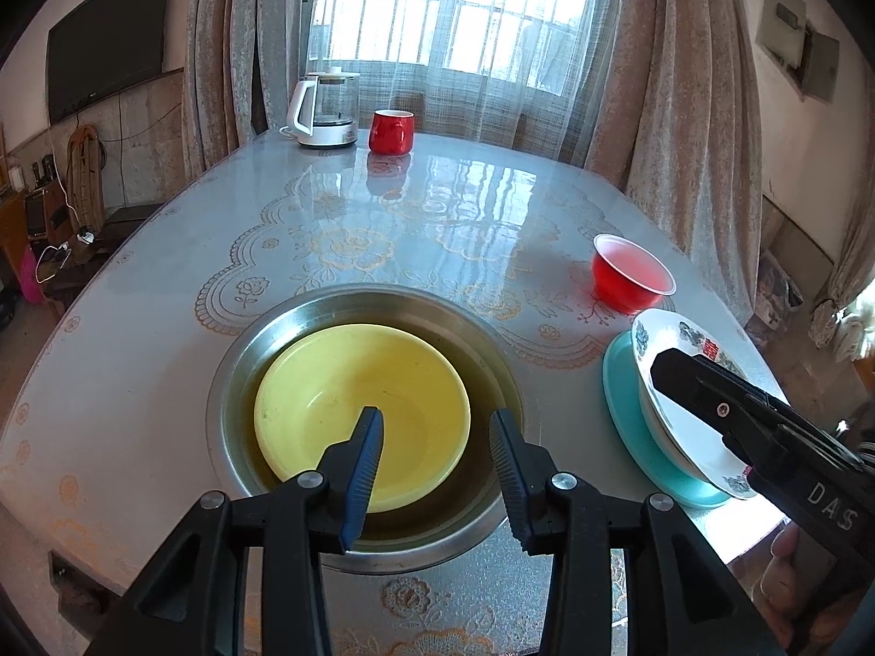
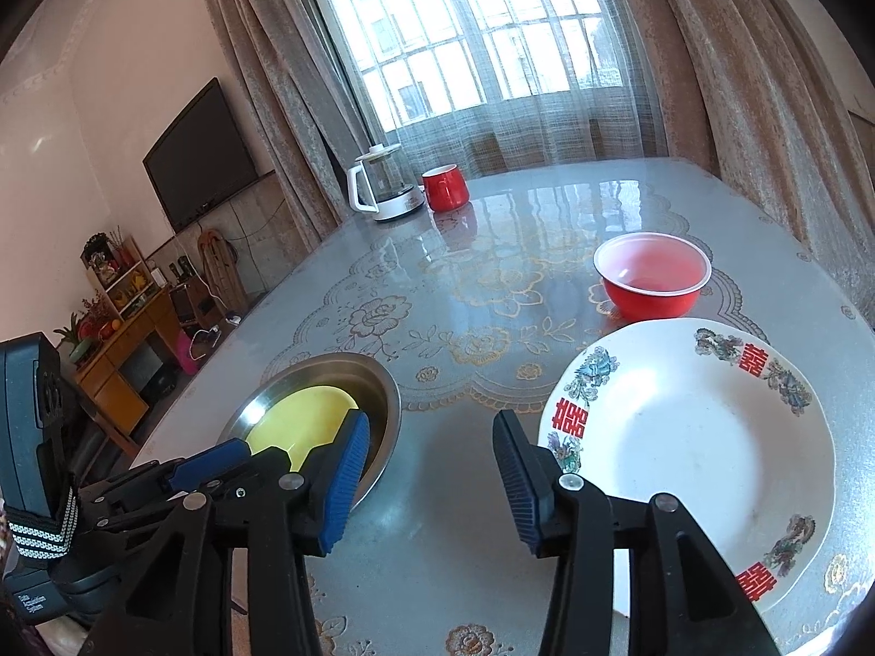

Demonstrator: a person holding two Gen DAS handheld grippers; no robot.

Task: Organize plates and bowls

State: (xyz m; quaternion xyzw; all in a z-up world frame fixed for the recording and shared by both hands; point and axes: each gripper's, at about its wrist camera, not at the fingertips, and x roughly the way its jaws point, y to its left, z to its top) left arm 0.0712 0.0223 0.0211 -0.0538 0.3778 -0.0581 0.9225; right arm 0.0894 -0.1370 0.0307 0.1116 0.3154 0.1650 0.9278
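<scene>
Yellow bowl (image 1: 361, 410) nested in steel basin (image 1: 240, 382), white plate (image 2: 689, 459) stacked on teal plate (image 1: 623, 399) on desk (image 1: 383, 229); both hand-held grippers, left (image 1: 435, 432) and right (image 2: 432, 437), apart, holding nothing, likely just released.

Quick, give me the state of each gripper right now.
Left gripper: open, nothing held, jaws over the yellow bowl.
Right gripper: open, nothing held, beside the white plate.

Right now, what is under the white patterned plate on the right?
The white patterned plate sits on a teal plate, whose rim shows along its left and near sides. Whether anything lies between them cannot be seen; the right gripper covers part of the stack.
</scene>
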